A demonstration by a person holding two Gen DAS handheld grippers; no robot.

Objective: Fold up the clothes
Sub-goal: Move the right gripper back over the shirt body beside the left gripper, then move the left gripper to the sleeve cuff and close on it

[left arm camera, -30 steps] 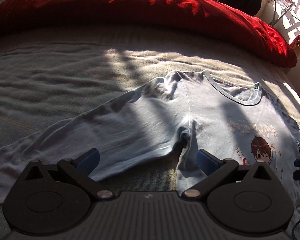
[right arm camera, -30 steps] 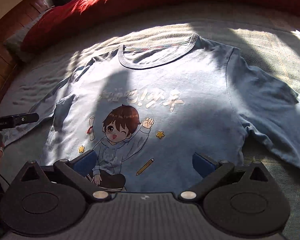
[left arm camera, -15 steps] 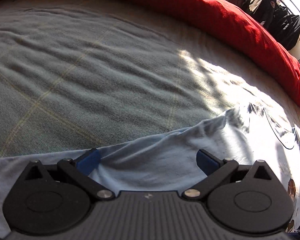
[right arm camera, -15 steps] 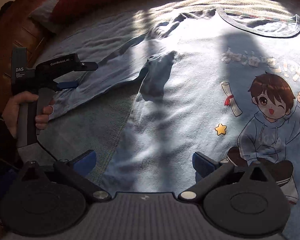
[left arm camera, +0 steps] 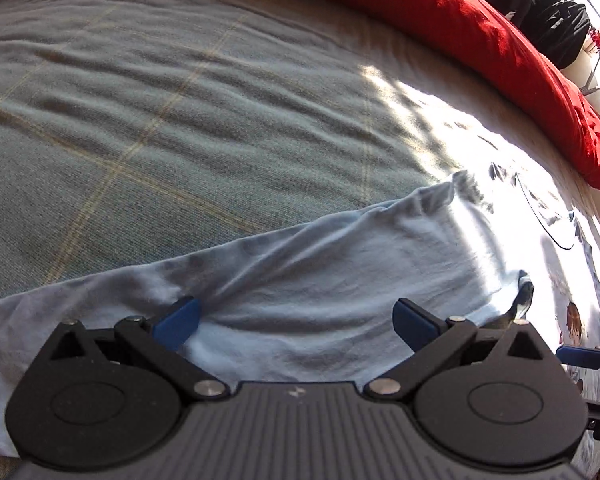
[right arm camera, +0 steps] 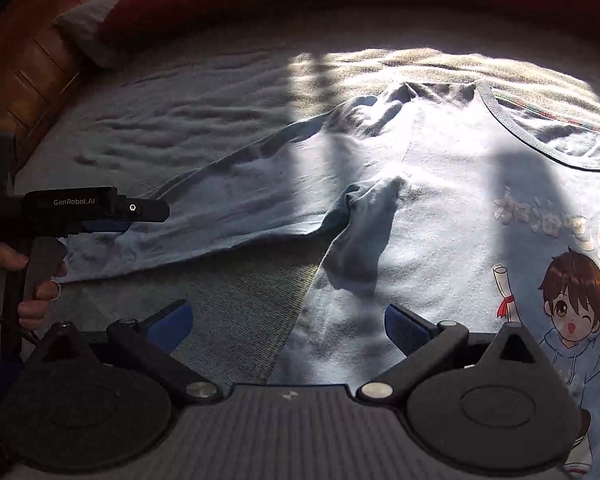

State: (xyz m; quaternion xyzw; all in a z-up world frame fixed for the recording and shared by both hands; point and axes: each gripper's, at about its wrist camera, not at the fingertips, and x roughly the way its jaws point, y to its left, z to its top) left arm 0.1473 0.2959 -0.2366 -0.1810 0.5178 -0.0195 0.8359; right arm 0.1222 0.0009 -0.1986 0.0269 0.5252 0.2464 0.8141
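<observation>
Light-blue shirt point(right arm camera: 440, 208) spread flat on bed point(left arm camera: 180, 100)

Left gripper point(left arm camera: 296, 316) over shirt sleeve point(left arm camera: 300, 272), fingers spread; right gripper point(right arm camera: 288, 320) at shirt's side edge, fingers spread.

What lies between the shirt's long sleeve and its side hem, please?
A bare wedge of the grey blanket separates the sleeve from the side hem, seen in the right wrist view.

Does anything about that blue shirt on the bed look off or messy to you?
Slightly. The blue shirt lies face up on the bed cover, but the fabric is bunched into a dark pucker at the armpit, and the long sleeve is wrinkled rather than smooth. Nothing looks torn or spilled.
</observation>
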